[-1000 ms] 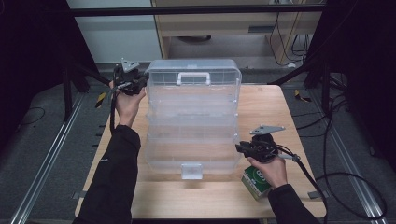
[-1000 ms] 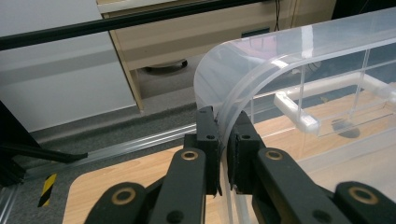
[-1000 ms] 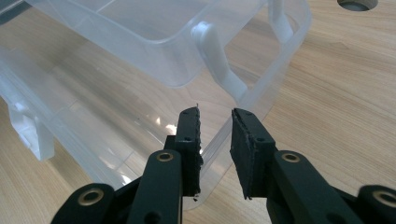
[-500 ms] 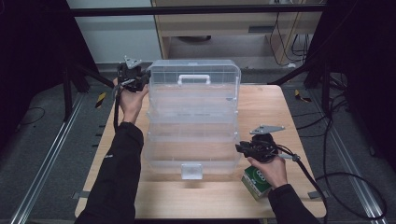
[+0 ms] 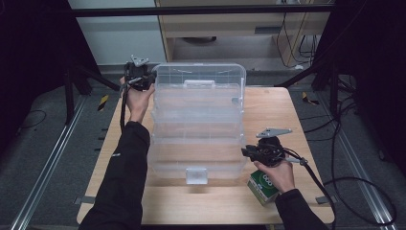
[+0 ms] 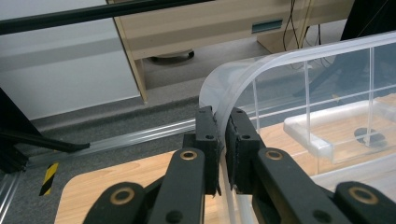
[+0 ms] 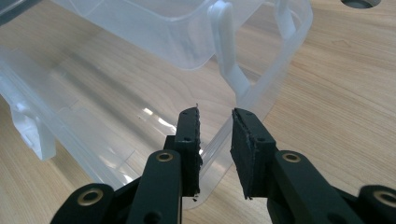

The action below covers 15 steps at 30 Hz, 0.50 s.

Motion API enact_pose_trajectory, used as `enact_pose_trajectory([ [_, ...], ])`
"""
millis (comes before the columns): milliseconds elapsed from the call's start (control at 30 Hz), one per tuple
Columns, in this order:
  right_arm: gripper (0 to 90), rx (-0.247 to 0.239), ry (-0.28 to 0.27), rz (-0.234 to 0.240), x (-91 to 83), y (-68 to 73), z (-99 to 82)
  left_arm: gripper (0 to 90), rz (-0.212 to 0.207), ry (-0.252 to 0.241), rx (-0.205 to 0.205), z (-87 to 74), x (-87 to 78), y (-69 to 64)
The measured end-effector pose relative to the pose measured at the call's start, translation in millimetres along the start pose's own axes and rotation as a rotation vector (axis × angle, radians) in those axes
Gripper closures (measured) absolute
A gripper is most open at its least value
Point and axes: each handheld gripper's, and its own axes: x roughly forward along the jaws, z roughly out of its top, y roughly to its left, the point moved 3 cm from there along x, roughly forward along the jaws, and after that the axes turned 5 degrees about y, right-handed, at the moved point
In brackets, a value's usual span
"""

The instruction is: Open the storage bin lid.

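At the centre of the high view, a clear plastic organiser box stands open on the wooden table, held at one corner.

In the high view its lid stands raised at the upper middle of the frame, its long axis across the table; the left gripper sits at the lid's upper-left corner, while the right gripper hovers by the base's lower-right corner, above a green carton. Dark floor, rails and cables surround the table.
In the left gripper view the jaws are nearly closed, pinching the lid's curved rim rising between them at mid-frame; a desk shows behind.
In the right gripper view the jaws stand partly open and empty; the base's rounded corner edge lies just beyond and between them, with bare wood at the right.
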Motion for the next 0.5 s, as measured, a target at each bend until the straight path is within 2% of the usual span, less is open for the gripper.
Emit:
enact_pose_trajectory([
  [133, 72.3, 0.001, 0.0, 0.001, 0.0, 0.0, 0.0, 84.3, -0.001, 0.011, -0.019, 1.1, 6.0, 1.0],
  [333, 72.4, 0.004, 0.001, 0.002, 0.0, 0.4, 0.1, 84.3, 0.001, 0.014, -0.022, 0.4, 11.3, 1.9],
  [500, 72.3, 0.004, 0.001, 0.002, 0.0, 0.3, 0.1, 83.7, 0.023, 0.014, -0.009, -0.1, 15.4, 0.4],
])
